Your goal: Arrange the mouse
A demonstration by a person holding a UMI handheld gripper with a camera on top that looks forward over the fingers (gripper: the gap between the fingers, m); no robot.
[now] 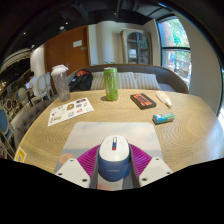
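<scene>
A white and blue computer mouse (113, 158) sits between my gripper's (112, 165) two fingers, its white top with a small blue and red mark facing up. The magenta pads (88, 157) press against both of its sides. The mouse is held over a pale mat (110, 133) on the wooden table (60, 135), near the table's front edge.
Beyond the fingers on the table stand a green can (111, 84), a dark booklet (143, 100), a white pen-like thing (167, 100), a teal object (163, 118), a printed sheet (71, 109) and a clear plastic container (60, 80). Chairs and a sofa lie behind.
</scene>
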